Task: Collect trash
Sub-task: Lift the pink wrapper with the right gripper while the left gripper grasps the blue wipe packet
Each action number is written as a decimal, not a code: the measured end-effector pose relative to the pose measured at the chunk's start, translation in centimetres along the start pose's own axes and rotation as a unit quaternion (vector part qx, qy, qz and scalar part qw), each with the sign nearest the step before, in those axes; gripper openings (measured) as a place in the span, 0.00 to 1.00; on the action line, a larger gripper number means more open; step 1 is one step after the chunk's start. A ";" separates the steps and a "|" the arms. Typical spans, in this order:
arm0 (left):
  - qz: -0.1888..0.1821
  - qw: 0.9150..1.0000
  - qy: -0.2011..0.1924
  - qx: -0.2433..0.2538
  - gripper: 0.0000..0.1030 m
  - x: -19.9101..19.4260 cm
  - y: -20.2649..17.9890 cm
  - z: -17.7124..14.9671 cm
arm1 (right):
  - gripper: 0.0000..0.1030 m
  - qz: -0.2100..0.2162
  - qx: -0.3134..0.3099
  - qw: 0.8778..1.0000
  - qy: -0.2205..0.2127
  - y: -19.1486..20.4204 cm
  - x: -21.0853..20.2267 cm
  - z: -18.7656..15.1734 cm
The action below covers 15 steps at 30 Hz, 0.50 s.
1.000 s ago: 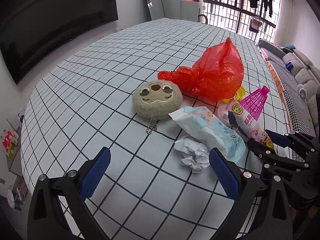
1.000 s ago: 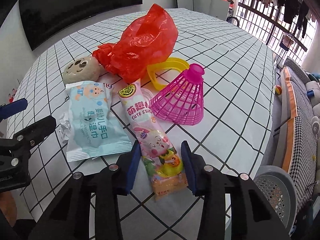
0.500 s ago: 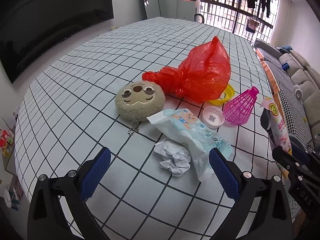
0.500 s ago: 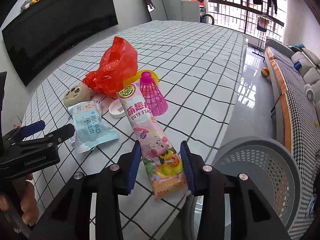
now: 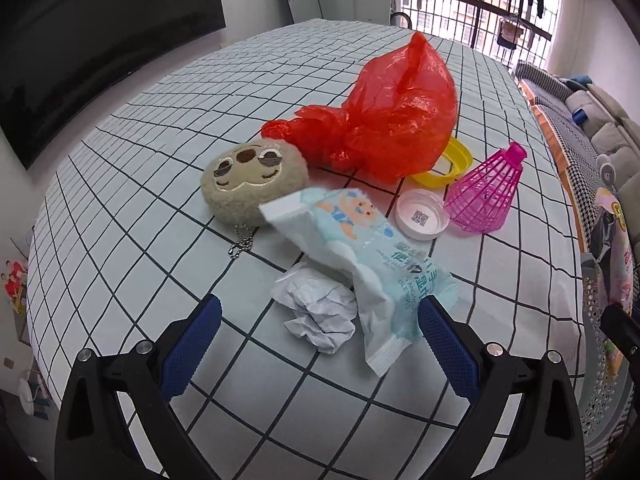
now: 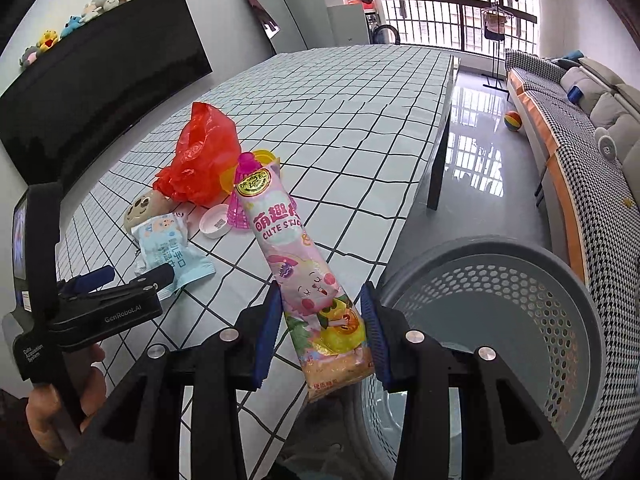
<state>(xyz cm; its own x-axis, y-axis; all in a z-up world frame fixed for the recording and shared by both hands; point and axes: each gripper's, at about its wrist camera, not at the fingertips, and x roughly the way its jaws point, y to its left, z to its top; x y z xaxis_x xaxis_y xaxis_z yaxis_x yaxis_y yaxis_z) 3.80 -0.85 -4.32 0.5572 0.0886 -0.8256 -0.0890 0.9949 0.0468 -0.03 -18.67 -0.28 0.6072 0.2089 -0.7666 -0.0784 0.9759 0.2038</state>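
Note:
My right gripper [image 6: 322, 316] is shut on a long pink snack wrapper [image 6: 296, 256], held in the air beside the table's edge, next to a grey perforated bin [image 6: 500, 320]. My left gripper [image 5: 318, 334] stands open low over the checked tablecloth [image 5: 160, 128], with a crumpled white paper ball [image 5: 316, 312] and the end of a light blue wet-wipe pack [image 5: 360, 256] between its fingers, neither touched. The wrapper [image 5: 618, 256] and the bin [image 5: 596, 340] also show at the right edge of the left wrist view.
On the cloth lie a red plastic bag [image 5: 392, 120], a plush sloth keychain [image 5: 252, 180], a white cap [image 5: 420, 218], a pink shuttlecock [image 5: 488, 196] and a yellow ring [image 5: 448, 164]. A sofa [image 6: 580, 128] stands right, a black screen [image 6: 100, 120] along the wall left.
My right gripper has lifted the pink wrapper off the table and carried it right, over to the grey bin. The left gripper has crept closer to the paper ball and the wipe pack.

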 end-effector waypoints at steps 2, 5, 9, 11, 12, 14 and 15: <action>0.008 1.000 0.001 -0.007 0.94 0.1 0.8 -0.3 | 0.38 0.005 -0.003 1.000 0.002 0.3 0.3 0.1; 0.020 1.000 0.001 -0.018 0.94 0.1 2.2 -0.4 | 0.38 0.011 -0.007 1.000 0.006 1.0 0.7 0.1; 0.028 0.999 -0.004 -0.035 0.94 -0.2 3.9 -0.4 | 0.38 0.017 -0.014 1.000 0.009 1.9 1.2 0.1; 0.023 0.999 -0.007 -0.041 0.94 -0.7 4.3 -0.4 | 0.38 0.017 -0.015 1.000 0.008 2.1 1.3 0.1; 0.020 0.999 -0.010 -0.041 0.94 -0.9 4.4 -0.2 | 0.38 0.017 -0.014 1.000 0.008 2.2 1.3 0.1; 0.015 0.999 -0.017 -0.038 0.94 -1.3 4.0 0.1 | 0.38 0.017 -0.012 1.000 0.005 2.1 1.2 0.2; 0.011 0.999 -0.020 -0.036 0.94 -1.6 3.8 0.4 | 0.38 0.016 -0.011 1.000 0.003 2.1 1.1 0.2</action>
<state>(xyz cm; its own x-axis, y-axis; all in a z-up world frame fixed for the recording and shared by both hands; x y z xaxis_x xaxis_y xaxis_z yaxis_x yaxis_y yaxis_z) 2.89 2.77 -2.66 0.5876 0.1141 -0.8010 -0.1595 0.9869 0.0236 0.63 -16.44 -0.55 0.5994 0.2406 -0.7635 -0.1152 0.9698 0.2151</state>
